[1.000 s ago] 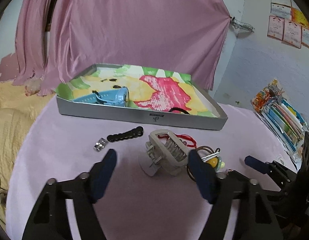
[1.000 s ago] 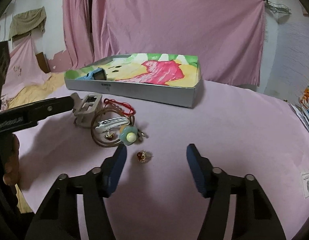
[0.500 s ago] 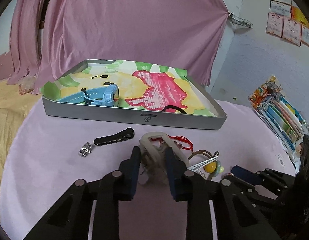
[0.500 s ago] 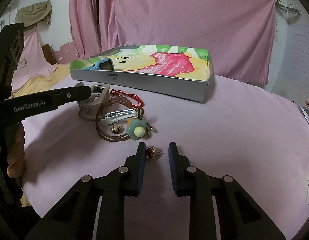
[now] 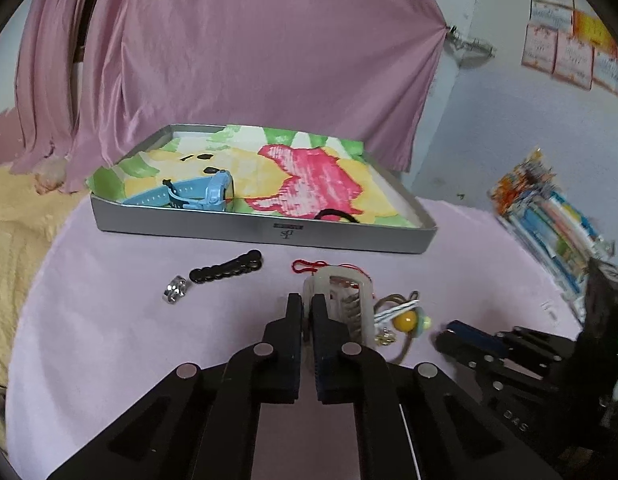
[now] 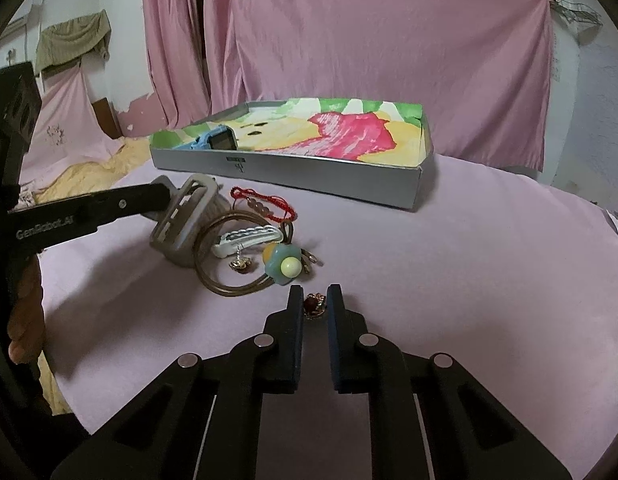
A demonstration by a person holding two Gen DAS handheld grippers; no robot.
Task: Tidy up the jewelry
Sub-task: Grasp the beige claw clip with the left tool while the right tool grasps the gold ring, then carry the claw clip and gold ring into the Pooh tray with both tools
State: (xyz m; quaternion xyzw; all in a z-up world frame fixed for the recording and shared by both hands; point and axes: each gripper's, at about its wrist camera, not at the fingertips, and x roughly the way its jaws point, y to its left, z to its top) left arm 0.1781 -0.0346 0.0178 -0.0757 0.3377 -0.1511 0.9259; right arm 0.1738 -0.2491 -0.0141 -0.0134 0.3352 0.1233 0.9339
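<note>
Gripping the beige claw hair clip (image 5: 341, 304) in my left tongs (image 5: 307, 308), I am also closing my right tongs (image 6: 315, 300) around the small red-stoned earring (image 6: 312, 306) on the tabletop (image 6: 489, 280); next, I judge, both need lifting into the silver tray (image 5: 269, 232).

one tray (image 5: 265, 234), two earrings (image 6: 315, 306)

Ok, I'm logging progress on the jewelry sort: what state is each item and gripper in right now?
left gripper: shut on the beige hair claw, claw tilted.
right gripper: shut on the small red earring, at table level.
tray: open, holds the blue watch and a black hair tie.
black bead bracelet: loose on the table.
silver ring: loose on the table.
</note>
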